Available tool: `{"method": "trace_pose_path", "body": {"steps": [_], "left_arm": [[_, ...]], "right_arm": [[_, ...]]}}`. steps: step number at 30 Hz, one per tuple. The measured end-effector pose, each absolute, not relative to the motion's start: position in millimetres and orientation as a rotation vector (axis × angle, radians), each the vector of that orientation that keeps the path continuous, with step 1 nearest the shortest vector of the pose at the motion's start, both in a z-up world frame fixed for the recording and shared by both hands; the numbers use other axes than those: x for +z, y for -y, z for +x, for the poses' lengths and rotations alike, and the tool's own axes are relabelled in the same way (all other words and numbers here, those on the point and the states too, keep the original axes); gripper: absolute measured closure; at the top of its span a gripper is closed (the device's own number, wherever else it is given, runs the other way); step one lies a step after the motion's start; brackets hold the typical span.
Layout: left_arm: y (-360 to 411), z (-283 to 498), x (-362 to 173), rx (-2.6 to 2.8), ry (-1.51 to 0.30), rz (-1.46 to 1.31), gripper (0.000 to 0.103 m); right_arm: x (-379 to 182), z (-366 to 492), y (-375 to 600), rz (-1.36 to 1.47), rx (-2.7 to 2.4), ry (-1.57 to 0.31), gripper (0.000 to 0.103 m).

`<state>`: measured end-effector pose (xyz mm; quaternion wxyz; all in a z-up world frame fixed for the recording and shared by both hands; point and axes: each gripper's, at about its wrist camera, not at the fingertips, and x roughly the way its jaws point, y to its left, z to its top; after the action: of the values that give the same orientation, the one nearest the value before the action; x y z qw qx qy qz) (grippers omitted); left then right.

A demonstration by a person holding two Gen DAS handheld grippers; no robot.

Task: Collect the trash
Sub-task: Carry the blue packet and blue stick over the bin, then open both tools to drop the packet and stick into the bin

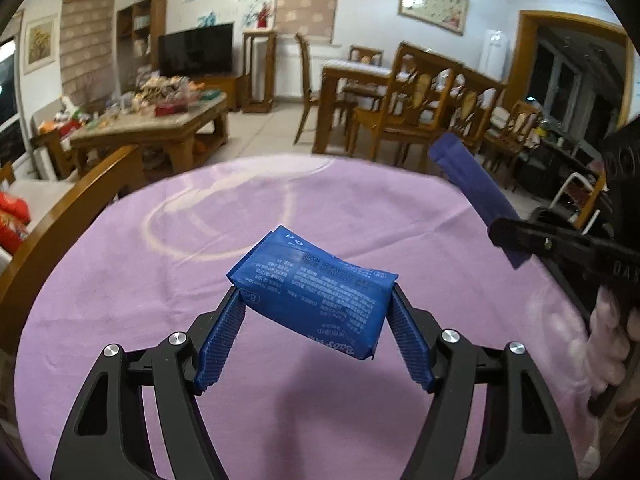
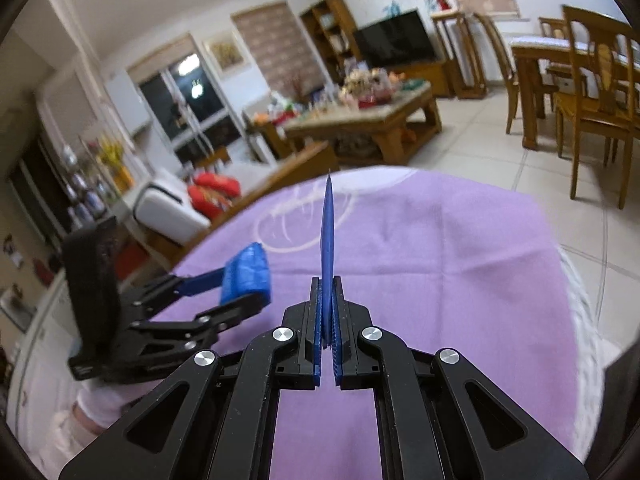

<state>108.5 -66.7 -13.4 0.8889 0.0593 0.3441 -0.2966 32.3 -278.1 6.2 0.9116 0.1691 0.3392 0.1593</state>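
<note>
Surface [image 1: 120, 280]: round-edged top covered by a lilac cloth [image 1: 360, 208], which hangs over the far rim. Cloth lies mostly flat, with soft creases running across it. A pale looping ring mark [image 1: 168, 240] shows toward the far left part of the cloth; the same mark appears in the right wrist view, beyond centre. Nothing can be made out lying directly on the visible cloth. A white lacy edge [image 2: 580, 292] shows along the right rim in the right wrist view. A curved wooden chair back [image 1: 60, 220] stands just beside the left edge. Pale tiled floor [image 2: 540, 160] lies beyond.
</note>
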Motion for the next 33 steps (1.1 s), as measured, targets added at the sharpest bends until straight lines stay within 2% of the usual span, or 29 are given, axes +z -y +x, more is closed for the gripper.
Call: {"method": "trace_pose_path", "body": {"steps": [9,18,26,33], "left_arm": [[173,19,38,-0.838,-0.551,0.172,0.033],[298,-50,35,-1.064,-0.504,0.218,0.033],[361,-73,2,-1.14,-0.541,0.269,0.033],[367,-68,-9,-1.135,-0.566,0.289,0.033]], "right_arm": [[42,-103,379,0.432,0.114,-0.411,0.098],[49,-221,513,0.466,-0.173,-0.242,0.098],[13,-255,598,0.55,-0.292,-0.24,0.098],[-12,-241,616,0.587,-0.337,-0.248,0.098]]}}
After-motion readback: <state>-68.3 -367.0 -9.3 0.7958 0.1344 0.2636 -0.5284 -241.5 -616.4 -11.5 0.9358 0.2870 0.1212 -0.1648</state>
